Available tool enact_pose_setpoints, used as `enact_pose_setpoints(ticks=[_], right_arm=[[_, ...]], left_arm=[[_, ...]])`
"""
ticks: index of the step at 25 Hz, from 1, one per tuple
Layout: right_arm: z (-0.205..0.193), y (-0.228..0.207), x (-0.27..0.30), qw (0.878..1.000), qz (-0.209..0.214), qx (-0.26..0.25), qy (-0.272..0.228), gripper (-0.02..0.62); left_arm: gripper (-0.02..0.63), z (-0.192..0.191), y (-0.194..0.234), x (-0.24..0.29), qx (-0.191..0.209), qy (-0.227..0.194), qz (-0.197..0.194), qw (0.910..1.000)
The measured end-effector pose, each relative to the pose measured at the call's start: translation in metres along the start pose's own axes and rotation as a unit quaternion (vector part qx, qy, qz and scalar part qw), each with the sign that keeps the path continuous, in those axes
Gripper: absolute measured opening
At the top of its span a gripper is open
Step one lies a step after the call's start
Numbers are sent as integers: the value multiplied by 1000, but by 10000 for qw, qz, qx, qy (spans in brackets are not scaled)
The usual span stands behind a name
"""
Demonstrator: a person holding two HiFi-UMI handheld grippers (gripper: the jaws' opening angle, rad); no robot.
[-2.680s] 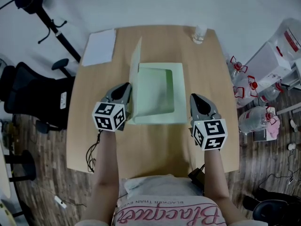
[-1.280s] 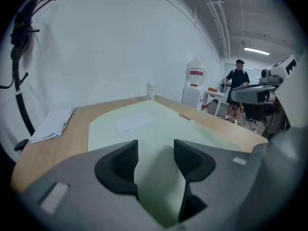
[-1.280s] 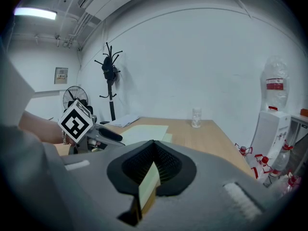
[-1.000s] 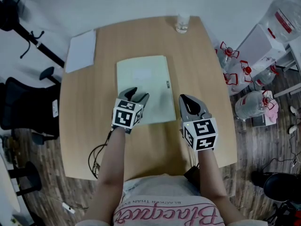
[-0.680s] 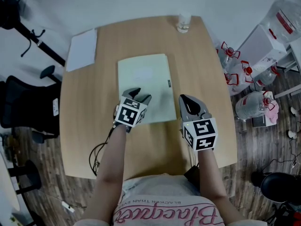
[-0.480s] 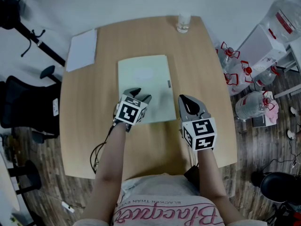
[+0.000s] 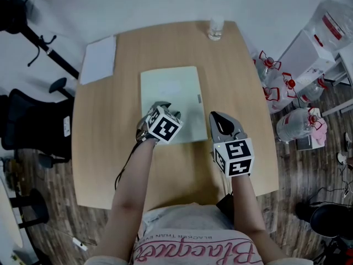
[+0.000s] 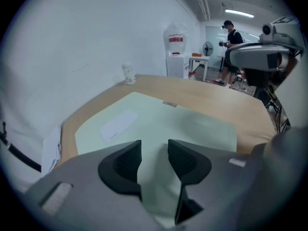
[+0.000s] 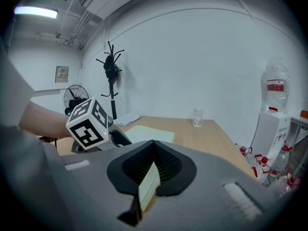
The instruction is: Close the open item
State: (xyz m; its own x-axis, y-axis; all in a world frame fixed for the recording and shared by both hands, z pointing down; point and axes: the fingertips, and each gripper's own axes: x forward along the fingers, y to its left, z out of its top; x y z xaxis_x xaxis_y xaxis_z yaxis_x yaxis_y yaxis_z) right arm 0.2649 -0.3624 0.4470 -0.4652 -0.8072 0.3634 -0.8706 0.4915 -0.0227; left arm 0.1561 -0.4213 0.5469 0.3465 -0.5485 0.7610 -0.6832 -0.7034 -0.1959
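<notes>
A pale green folder [image 7: 171, 93] lies closed and flat on the wooden table [image 7: 231, 81]. My left gripper [image 7: 168, 110] hangs over the folder's near left part, pointing steeply down. In the left gripper view the folder [image 8: 159, 124] fills the space under the left gripper [image 8: 154, 148]. Its jaws stand apart with nothing between them, and they have just been closing. My right gripper [image 7: 218, 116] rests just right of the folder's near right corner. In the right gripper view my right gripper [image 9: 154, 146] has its tips together, and a pale strip shows through the gap behind them.
A clear cup [image 7: 215, 29] stands at the table's far edge and a white sheet [image 7: 98, 59] lies on the far left corner. Water bottles [image 7: 292, 93] crowd the floor on the right, a black chair [image 7: 33, 126] stands at left, and a cable [image 7: 124, 170] hangs off the near left.
The folder's cover, upright 2.7 s ago, now lies flat. Over the last second my left gripper rolled, turning its marker cube, and its jaws narrowed. The right gripper stayed put.
</notes>
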Motion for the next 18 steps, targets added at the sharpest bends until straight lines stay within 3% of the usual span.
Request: enact_pose_setpoints(ticks=[6,10,15,18], right_arm=[[3,5,-9,10000,-58,16,-65,3],[3,6,-16,9998,-160,57,-106,3],[5,10,-29,9993,-310,118,-197,3],[7,12,-37,9987,-418,169,-235,2]], left_arm=[[158,3,-5,1,361,160,199,9990],[143,6,-4,-3,367,49,356,9987],[221,4,-5,-20,154,-140,374,9991],[221,2,-10,-33,106,-291,354,9989]])
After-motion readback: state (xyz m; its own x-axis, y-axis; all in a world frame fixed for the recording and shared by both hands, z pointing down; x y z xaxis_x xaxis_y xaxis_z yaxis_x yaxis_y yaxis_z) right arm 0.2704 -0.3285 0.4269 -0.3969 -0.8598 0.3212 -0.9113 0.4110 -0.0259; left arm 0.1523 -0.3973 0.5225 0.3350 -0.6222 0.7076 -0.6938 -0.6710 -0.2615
